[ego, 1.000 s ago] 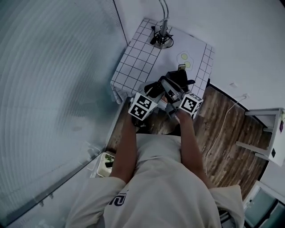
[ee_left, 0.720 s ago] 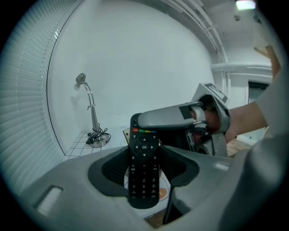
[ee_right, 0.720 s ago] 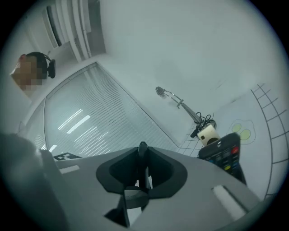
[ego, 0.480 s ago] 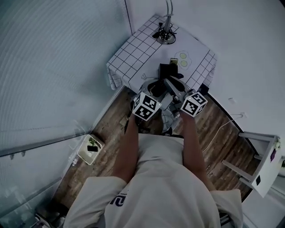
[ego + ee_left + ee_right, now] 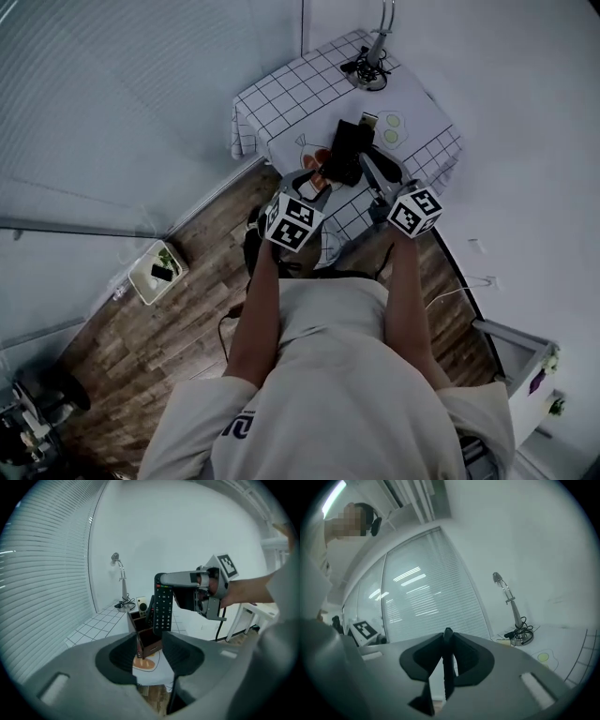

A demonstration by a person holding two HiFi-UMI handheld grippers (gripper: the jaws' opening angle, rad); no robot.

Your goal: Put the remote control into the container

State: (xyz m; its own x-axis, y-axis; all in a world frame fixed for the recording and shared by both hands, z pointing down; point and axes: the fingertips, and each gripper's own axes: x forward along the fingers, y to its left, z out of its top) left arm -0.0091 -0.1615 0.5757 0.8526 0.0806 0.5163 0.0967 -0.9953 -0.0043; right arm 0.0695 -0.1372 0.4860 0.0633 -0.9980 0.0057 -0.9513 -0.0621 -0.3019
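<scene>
A black remote control (image 5: 163,609) hangs upright from my right gripper (image 5: 161,579), which is shut on its top end. In the right gripper view the remote (image 5: 447,667) shows edge-on, pinched between the jaws of my right gripper (image 5: 448,641). It hangs just above the dark brown compartmented container (image 5: 149,640) on the grid-patterned tablecloth (image 5: 281,94). My left gripper (image 5: 151,660) is near the table's front edge with its jaws closing; nothing is between them. In the head view the left gripper (image 5: 314,183) and right gripper (image 5: 370,173) flank the container (image 5: 342,155).
A gooseneck lamp (image 5: 372,66) with cables stands at the table's far corner, and a small white device (image 5: 141,604) sits behind the container. On the wooden floor are a white box with a plant (image 5: 155,272) at left and a white shelf (image 5: 520,361) at right. Window blinds line the left wall.
The two grippers, close together over the table edge earlier, now stand apart, the left one drawn back to the left. The head view has swung, showing more floor at left.
</scene>
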